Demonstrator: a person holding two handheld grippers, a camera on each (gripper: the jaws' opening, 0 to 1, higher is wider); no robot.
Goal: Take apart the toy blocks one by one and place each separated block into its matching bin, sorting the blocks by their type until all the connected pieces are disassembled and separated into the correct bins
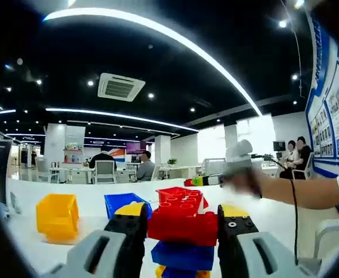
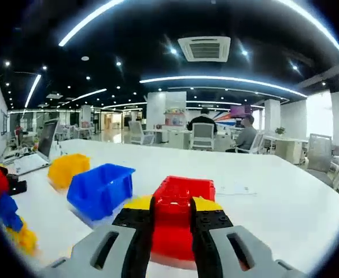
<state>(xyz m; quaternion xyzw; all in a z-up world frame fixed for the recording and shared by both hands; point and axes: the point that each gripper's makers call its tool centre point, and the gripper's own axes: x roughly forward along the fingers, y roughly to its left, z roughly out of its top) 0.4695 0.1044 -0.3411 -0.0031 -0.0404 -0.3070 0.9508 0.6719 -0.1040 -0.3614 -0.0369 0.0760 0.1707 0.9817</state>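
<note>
While you hold both tools above the white bench, here is how things stand for you.

Left gripper: its jaws are clamped on the stack of toy blocks, pressing the sides of the red block at the top; a blue block sits under it and a yellow block lowest.

Stack position: it is held up in front of the bins, off the bench; in the right gripper view you see it at the far left edge.

Right gripper: its jaws stand close around a red piece; whether they actually grip it you cannot tell, since the red bin lies right behind.

Your right hand: in the left gripper view it appears blurred, to the right of the stack, with a black cable hanging from it.

Yellow bin: farthest left on the bench.

Blue bin: between the yellow bin and the red bin.

Red bin: just behind the held stack; in the right gripper view it lies straight ahead of the jaws.

Background: people sit at desks well beyond the bench, and a laptop stands at its far left.
</note>
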